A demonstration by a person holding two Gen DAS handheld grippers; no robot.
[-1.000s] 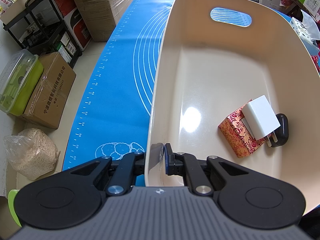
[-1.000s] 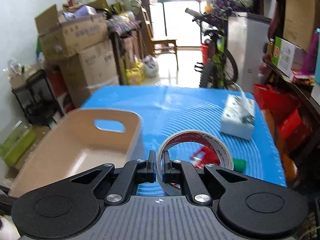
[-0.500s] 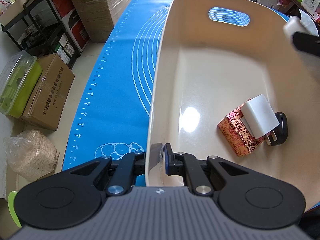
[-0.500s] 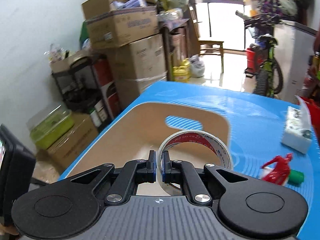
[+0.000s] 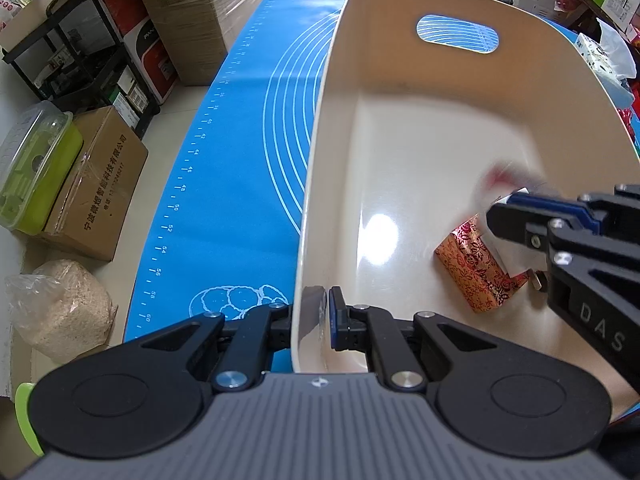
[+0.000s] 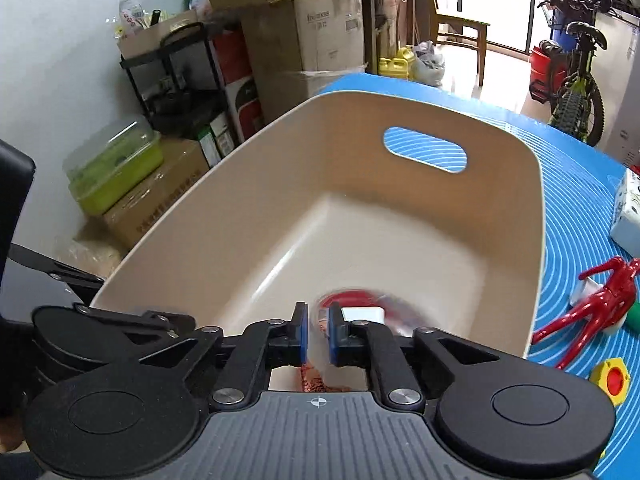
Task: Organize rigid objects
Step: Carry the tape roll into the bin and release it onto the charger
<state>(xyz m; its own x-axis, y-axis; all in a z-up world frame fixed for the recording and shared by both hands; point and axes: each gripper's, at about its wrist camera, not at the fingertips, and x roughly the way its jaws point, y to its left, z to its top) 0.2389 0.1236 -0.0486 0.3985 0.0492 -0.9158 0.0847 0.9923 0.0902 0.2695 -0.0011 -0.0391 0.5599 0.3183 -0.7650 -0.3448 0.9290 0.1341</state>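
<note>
Left wrist: smooth, glossy beige tub (image 5: 328,128) holds patterned red box (image 5: 476,268).

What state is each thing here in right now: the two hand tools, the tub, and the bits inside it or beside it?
Left tool: shut on the beige tub's near rim.
Right tool: jaws opening over the tub, pads off the tape.
Beige tub: upright on the blue mat.
Tape roll: blurred, dropping inside the tub.
Patterned red box: lying in the tub.
Red figure: lying on the mat, outside the tub.
</note>
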